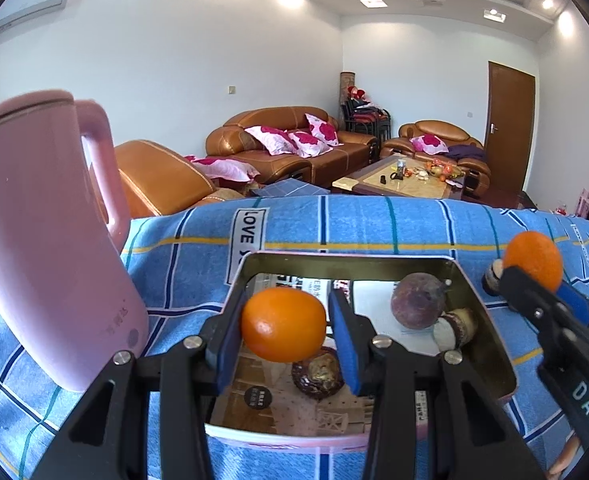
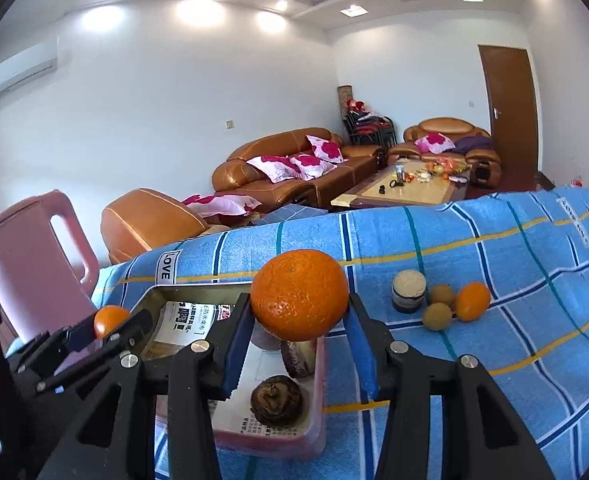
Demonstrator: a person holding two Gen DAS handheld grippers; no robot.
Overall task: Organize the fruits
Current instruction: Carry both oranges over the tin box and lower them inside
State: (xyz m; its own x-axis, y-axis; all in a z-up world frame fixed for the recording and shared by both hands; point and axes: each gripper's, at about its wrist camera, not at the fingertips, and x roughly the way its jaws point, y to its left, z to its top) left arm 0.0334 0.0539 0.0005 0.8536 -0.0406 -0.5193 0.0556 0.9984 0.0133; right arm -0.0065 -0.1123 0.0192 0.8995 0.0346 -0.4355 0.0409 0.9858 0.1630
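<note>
Orange fruit sits in both of your grippers. Your left gripper [image 1: 286, 330] is clamped on a small orange [image 1: 283, 325], its blue pads pressing the fruit from either side, and it holds that orange above the near half of the tin [image 1: 480, 308]. Under it in the tin lies a dark, rough fruit [image 1: 317, 374]; farther back on the right are a purple round fruit [image 1: 417, 300] and a pale, brown-skinned piece [image 1: 454, 326] touching it.

Your right gripper [image 2: 299, 320] is clamped on a bigger orange [image 2: 299, 295], which bulges above the pads. It hangs over the tin's right edge, with the blue checked cloth [image 2: 494, 240] beyond. From the left wrist view this orange shows at the far right, past the tin's corner.

Still on the cloth, well to the right of your right gripper, are a cut cylinder piece [image 2: 408, 291], two small tan fruits [image 2: 437, 316] and a small orange one [image 2: 472, 301], all close together. A pink kettle [image 1: 42, 236] stands left of the tin, just beside your left gripper.
</note>
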